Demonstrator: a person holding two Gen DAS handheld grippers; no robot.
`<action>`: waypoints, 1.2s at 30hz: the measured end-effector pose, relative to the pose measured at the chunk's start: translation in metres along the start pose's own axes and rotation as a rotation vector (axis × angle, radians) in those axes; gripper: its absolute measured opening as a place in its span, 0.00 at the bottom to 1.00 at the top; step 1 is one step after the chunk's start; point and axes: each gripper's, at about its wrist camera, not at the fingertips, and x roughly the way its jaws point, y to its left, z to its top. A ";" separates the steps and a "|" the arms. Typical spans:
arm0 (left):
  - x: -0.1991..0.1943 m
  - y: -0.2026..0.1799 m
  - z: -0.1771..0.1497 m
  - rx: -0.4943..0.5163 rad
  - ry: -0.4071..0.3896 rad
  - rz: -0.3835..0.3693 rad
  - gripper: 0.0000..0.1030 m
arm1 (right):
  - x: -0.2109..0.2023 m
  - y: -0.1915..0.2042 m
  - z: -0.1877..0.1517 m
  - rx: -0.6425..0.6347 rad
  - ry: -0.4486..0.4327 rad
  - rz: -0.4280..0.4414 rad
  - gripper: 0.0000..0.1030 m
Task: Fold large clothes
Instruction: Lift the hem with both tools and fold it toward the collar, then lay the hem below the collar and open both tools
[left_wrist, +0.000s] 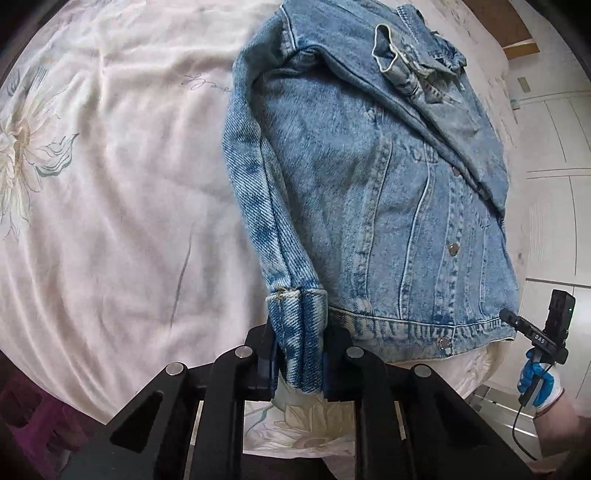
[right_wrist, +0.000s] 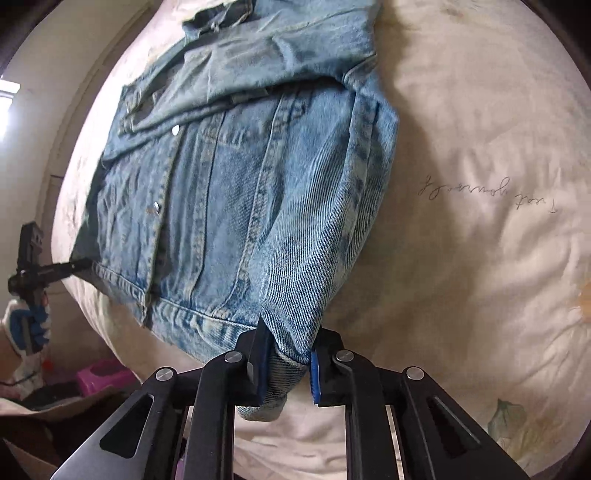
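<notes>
A blue denim jacket (left_wrist: 369, 203) lies front up on the bed, buttons closed, with one sleeve folded across its chest. My left gripper (left_wrist: 299, 363) is shut on the cuff (left_wrist: 295, 325) of the sleeve along the jacket's left edge, and the cuff hangs lifted off the sheet. In the right wrist view the jacket (right_wrist: 221, 203) fills the middle. There my right gripper (right_wrist: 286, 369) is shut on the cuff end (right_wrist: 291, 332) of the sleeve along the right edge. Each gripper shows in the other's view at the far hem corner, the right gripper (left_wrist: 517, 321) and the left gripper (right_wrist: 74, 265), both held by gloved hands.
The bed has a pale floral sheet (left_wrist: 129, 184) (right_wrist: 480, 258) with wide bare areas either side of the jacket. White cupboard doors (left_wrist: 554, 147) stand beyond the bed. A pink box (right_wrist: 99, 373) sits on the floor by the bed's edge.
</notes>
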 end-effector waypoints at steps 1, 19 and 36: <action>-0.007 -0.001 0.001 -0.001 -0.011 -0.015 0.13 | -0.004 0.001 0.002 0.006 -0.008 0.004 0.16; -0.112 -0.072 0.195 -0.013 -0.420 -0.285 0.12 | -0.104 0.010 0.185 -0.039 -0.361 0.032 0.14; -0.032 -0.055 0.323 -0.082 -0.318 -0.042 0.55 | 0.009 -0.047 0.338 0.217 -0.215 -0.063 0.31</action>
